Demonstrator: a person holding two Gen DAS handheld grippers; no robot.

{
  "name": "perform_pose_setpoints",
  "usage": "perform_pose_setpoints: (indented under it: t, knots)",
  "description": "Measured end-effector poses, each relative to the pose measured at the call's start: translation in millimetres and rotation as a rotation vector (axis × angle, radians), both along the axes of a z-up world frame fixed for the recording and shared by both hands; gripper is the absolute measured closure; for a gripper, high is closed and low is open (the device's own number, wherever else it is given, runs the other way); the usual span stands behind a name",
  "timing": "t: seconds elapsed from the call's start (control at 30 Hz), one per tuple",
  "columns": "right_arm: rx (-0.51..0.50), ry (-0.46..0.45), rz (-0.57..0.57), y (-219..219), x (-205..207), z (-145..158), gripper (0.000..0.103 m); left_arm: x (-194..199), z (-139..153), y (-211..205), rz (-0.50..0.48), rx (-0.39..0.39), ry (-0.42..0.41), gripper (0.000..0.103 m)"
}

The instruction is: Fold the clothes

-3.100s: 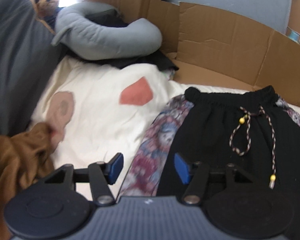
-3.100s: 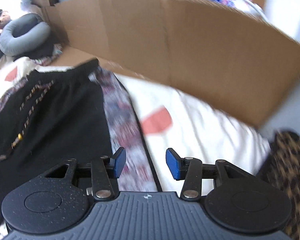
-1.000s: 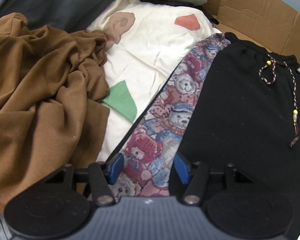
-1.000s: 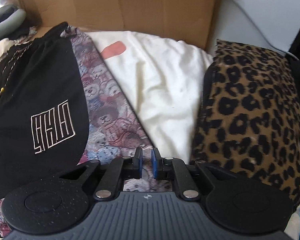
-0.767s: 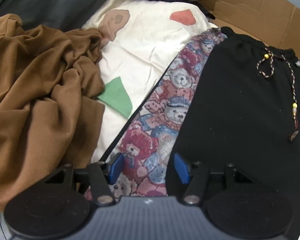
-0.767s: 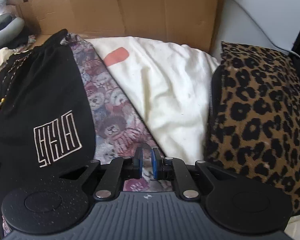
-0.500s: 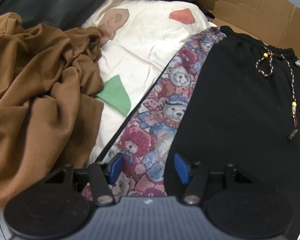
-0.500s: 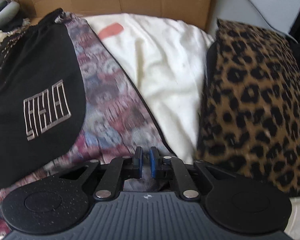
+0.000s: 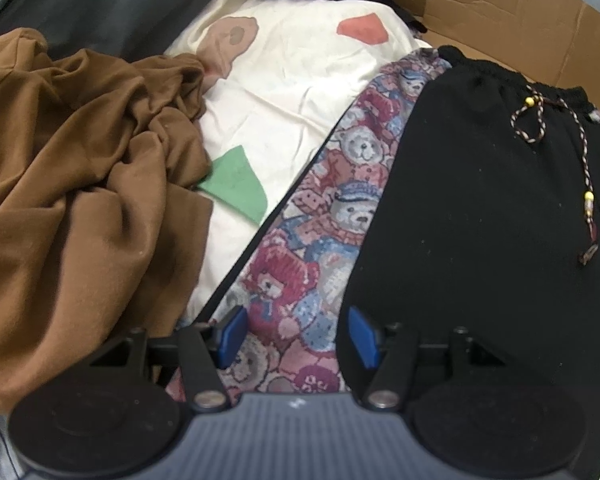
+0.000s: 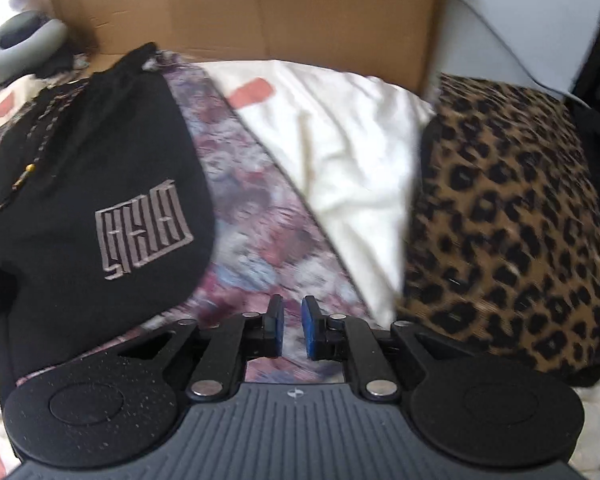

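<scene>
A black garment (image 9: 480, 220) with a beaded drawstring (image 9: 580, 160) lies flat on a teddy-bear print cloth (image 9: 332, 216). My left gripper (image 9: 295, 324) hangs open over the seam where the black edge meets the bear cloth, with nothing between its fingers. In the right wrist view the black garment (image 10: 80, 160) shows an embroidered logo (image 10: 142, 232). My right gripper (image 10: 292, 316) hovers over the bear cloth (image 10: 260, 240) beside it. Its jaws are opening, the gap is still narrow, and no fabric is pinched between the pads.
A crumpled brown garment (image 9: 80, 200) lies to the left on the cream sheet (image 9: 284, 80). A leopard-print cushion (image 10: 508, 220) sits to the right. Cardboard walls (image 10: 260, 8) close the far side, with a grey neck pillow (image 10: 16, 48) at the far left.
The right gripper's jaws have widened from nearly shut, and it has shifted a little across the bear cloth. The left gripper has stayed put and open.
</scene>
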State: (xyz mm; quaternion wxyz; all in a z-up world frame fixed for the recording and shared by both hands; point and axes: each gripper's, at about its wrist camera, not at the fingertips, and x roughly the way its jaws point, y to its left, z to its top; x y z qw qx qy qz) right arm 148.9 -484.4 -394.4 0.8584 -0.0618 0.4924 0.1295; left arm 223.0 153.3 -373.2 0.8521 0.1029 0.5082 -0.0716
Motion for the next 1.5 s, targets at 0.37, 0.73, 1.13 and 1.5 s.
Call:
perform_pose_setpoints:
  t: [0.37, 0.73, 1.13, 1.5]
  knots:
    - [0.01, 0.044, 0.082, 46, -7, -24, 0.072, -4, 4, 16, 0.007, -0.008, -0.006, 0.044]
    - [-0.007, 0.141, 0.172, 59, -53, -28, 0.064, -16, 15, 33, 0.002, 0.006, -0.024, 0.044]
    - [-0.031, 0.119, 0.213, 66, -62, -15, 0.064, -37, 23, 67, 0.021, 0.056, -0.023, 0.048]
    - [-0.015, 0.111, 0.236, 77, -65, -14, 0.065, -42, 16, 84, 0.012, 0.08, -0.021, 0.071]
